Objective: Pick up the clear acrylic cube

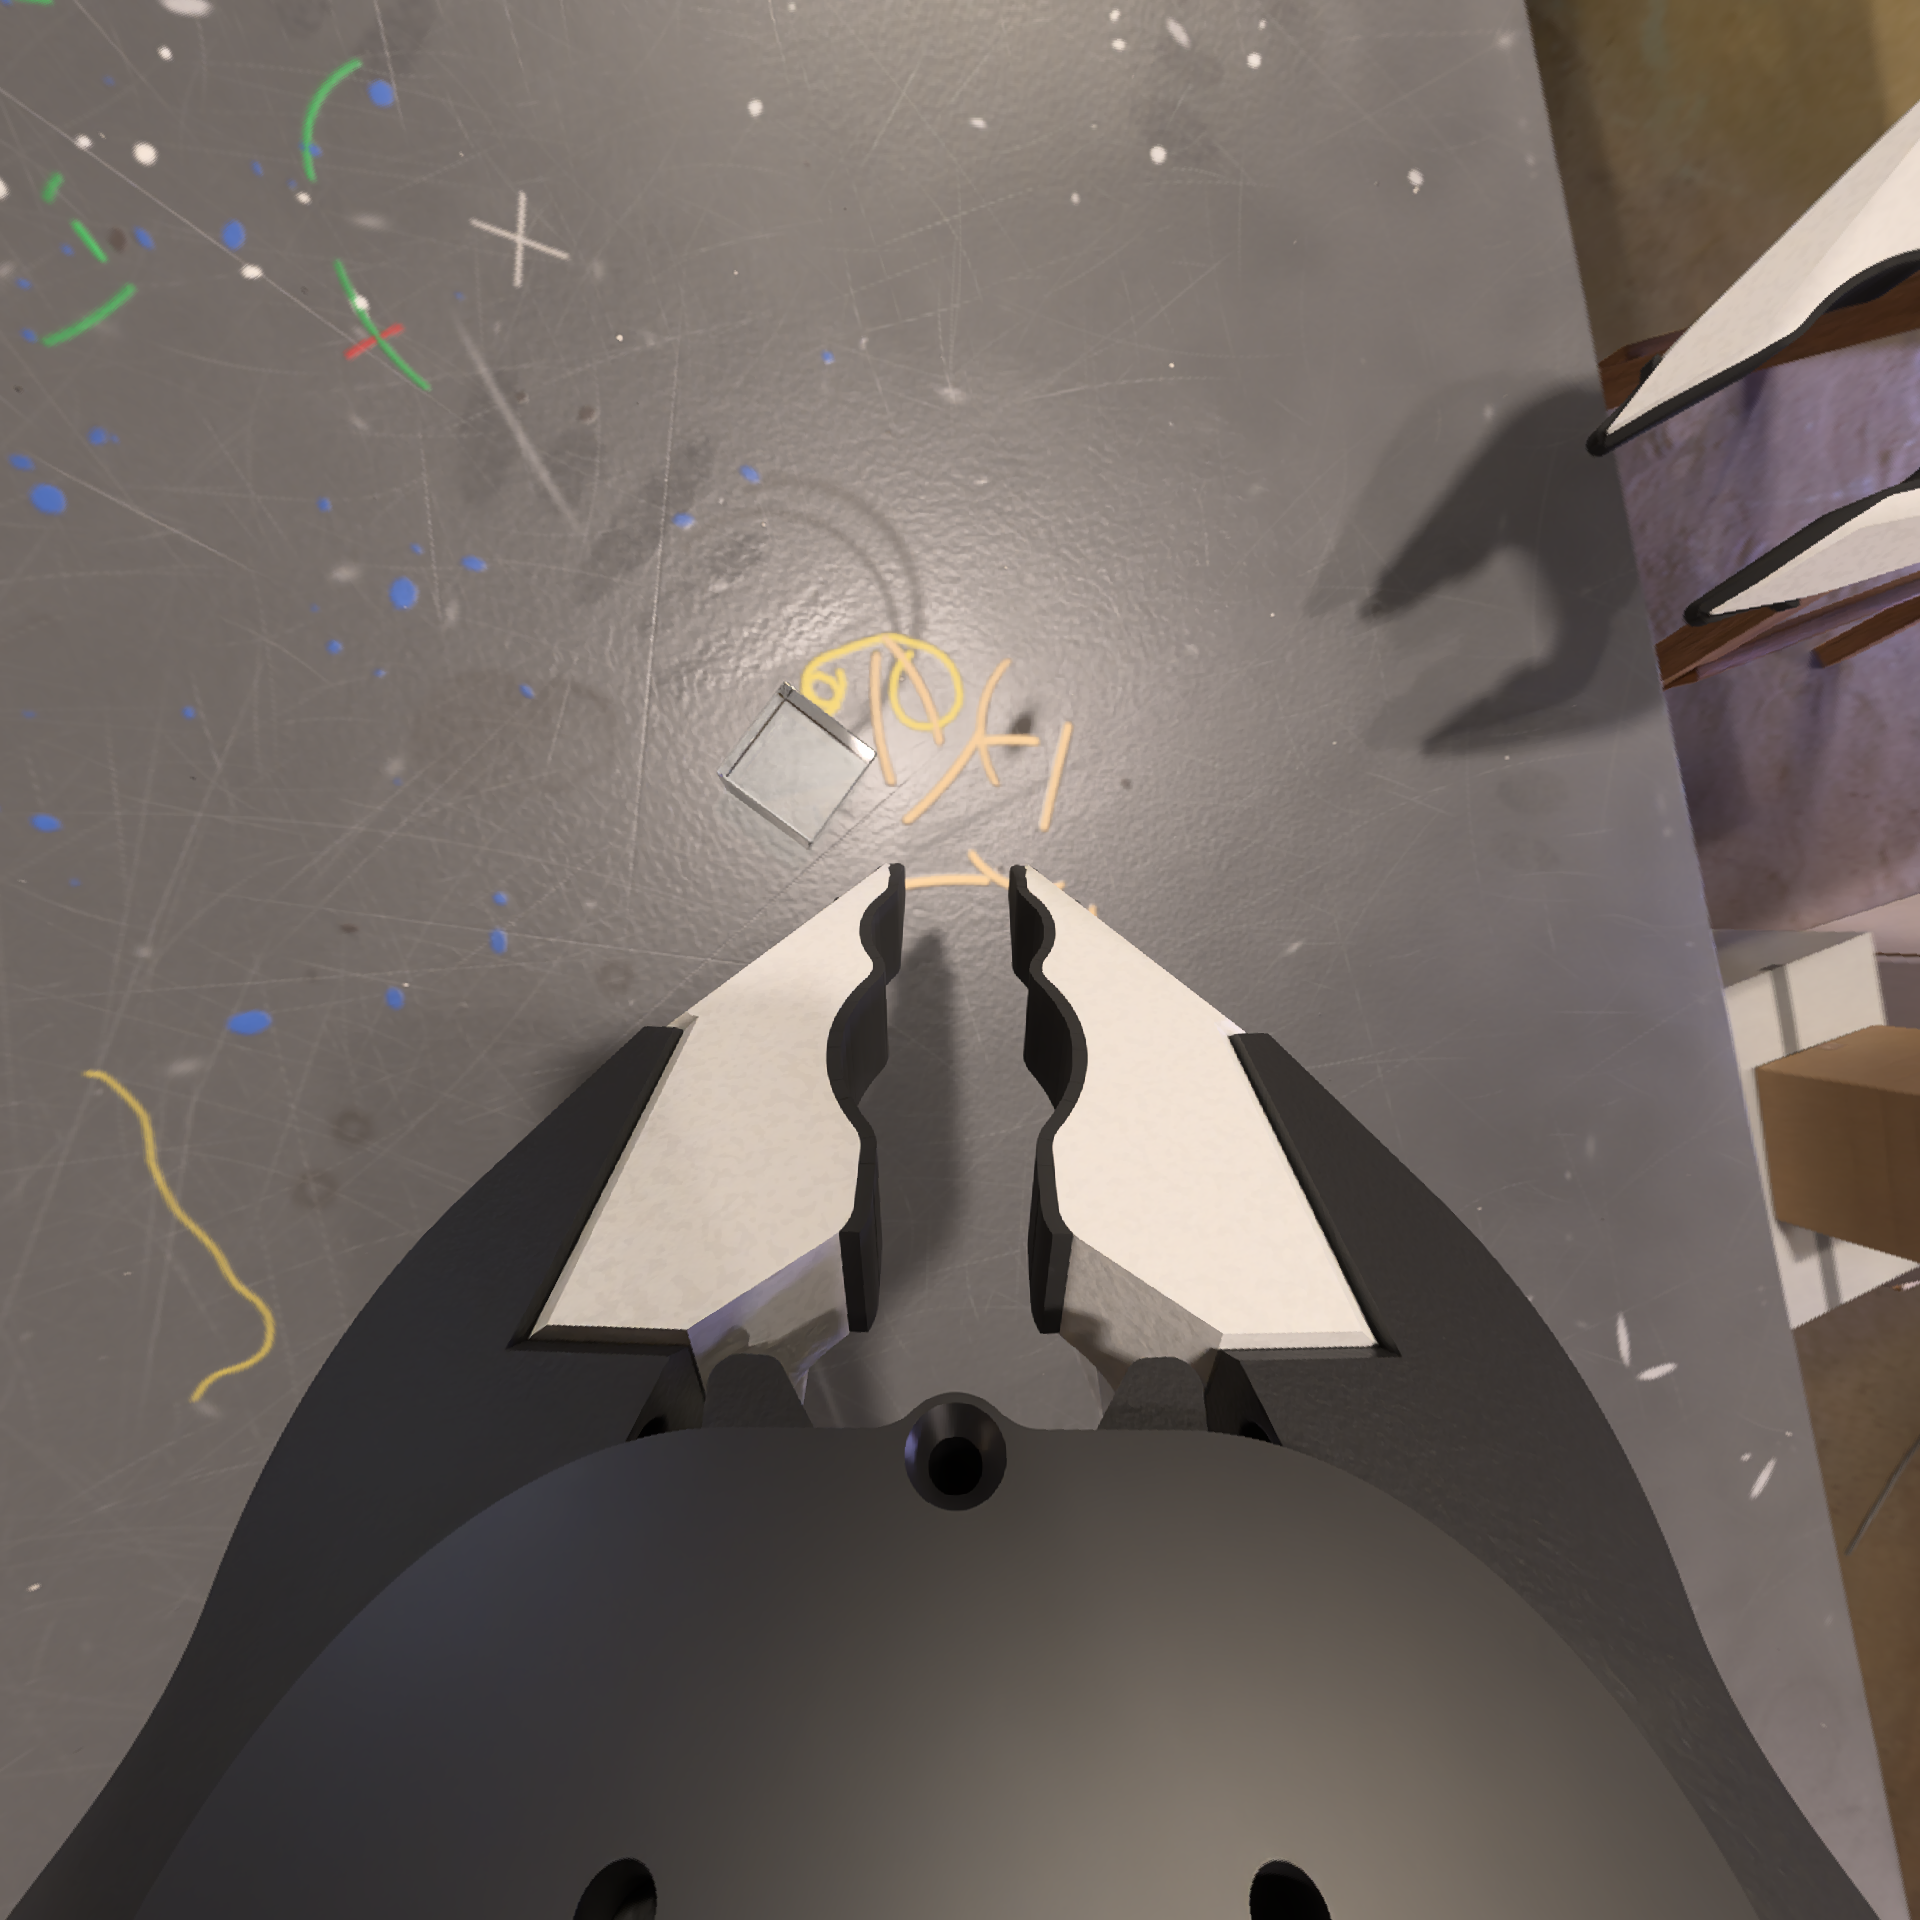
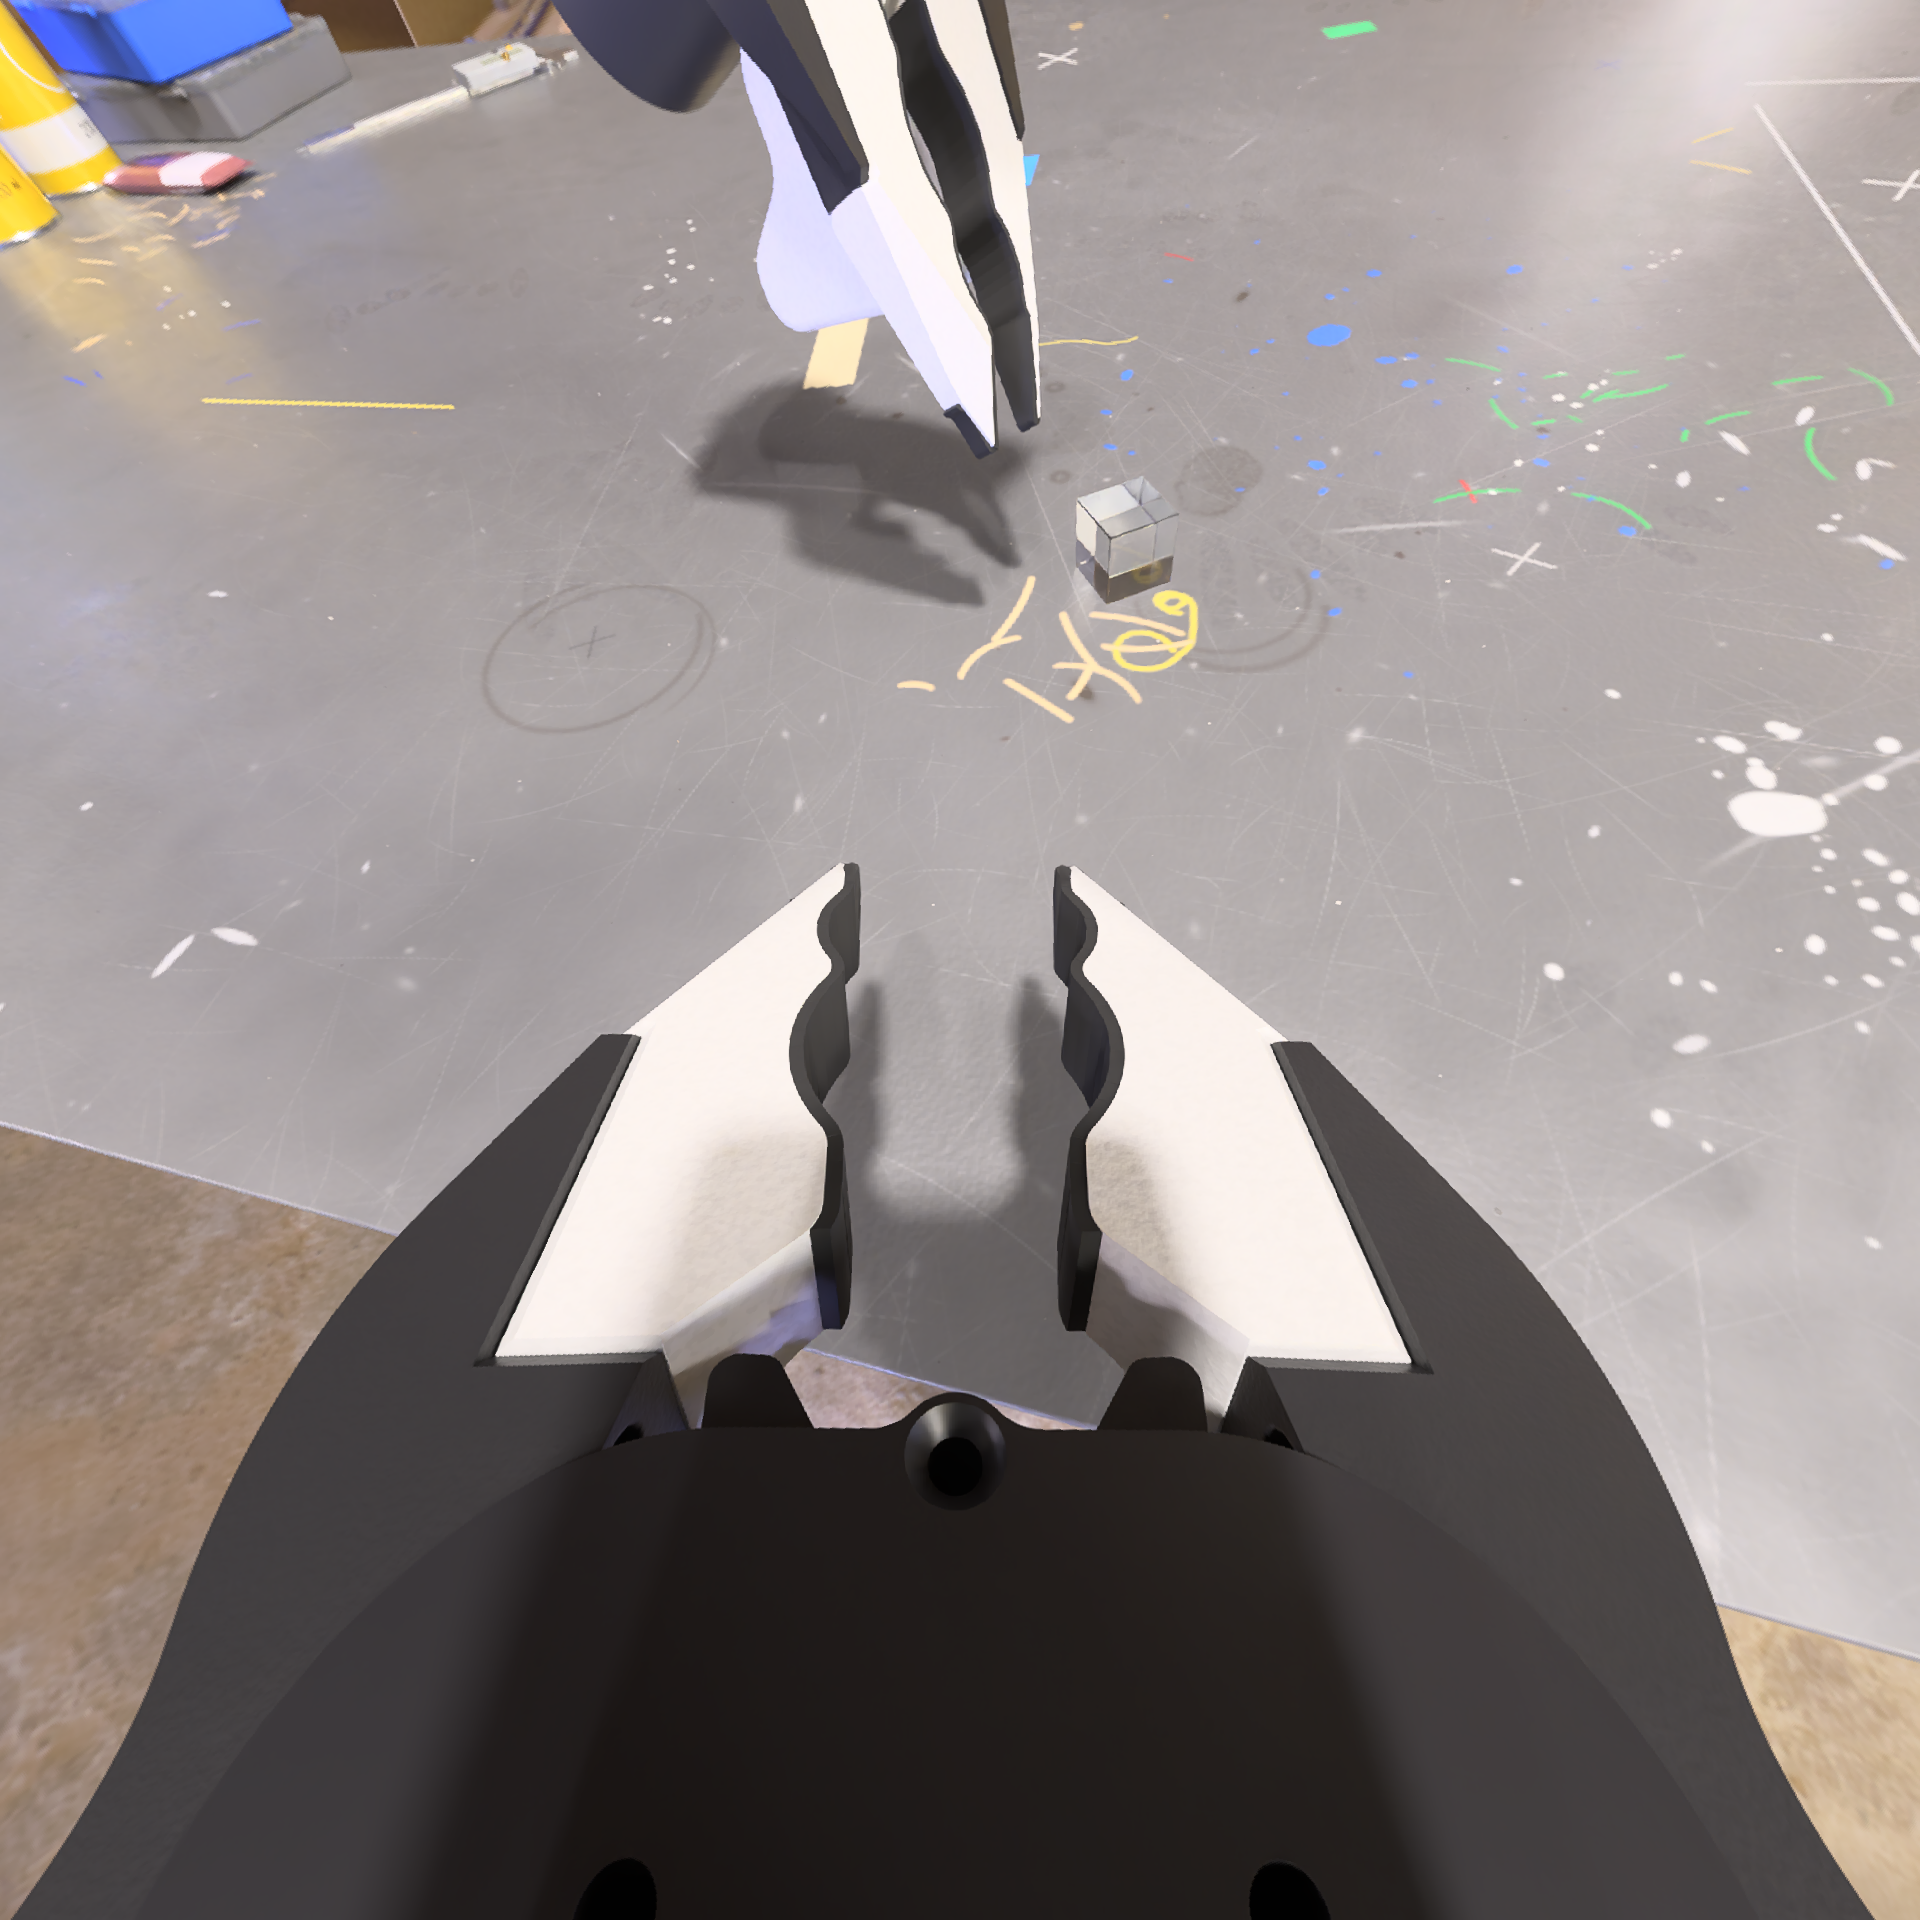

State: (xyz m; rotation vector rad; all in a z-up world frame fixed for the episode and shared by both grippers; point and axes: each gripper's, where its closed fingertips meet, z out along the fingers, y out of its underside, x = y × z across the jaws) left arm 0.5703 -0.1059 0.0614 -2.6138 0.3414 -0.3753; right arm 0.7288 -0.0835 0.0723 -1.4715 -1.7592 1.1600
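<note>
The clear acrylic cube (image 1: 798,767) sits on the grey scratched table (image 1: 520,727) beside yellow scribbles. In the left wrist view it lies just ahead and a little left of my left gripper (image 1: 956,871), which points down over the table, open and empty. In the right wrist view the cube (image 2: 1125,538) stands far ahead and to the right of my right gripper (image 2: 956,871), which is open, empty and low near the table's near edge. The left gripper (image 2: 1006,424) hangs above and left of the cube there, fingertips apart from it.
The table edge (image 1: 1631,727) runs down the right of the left wrist view, with white boards (image 1: 1766,312) and a cardboard box (image 1: 1839,1132) beyond. In the right wrist view yellow cylinders (image 2: 42,135), a blue bin (image 2: 156,31) and a pink object (image 2: 182,171) stand far left.
</note>
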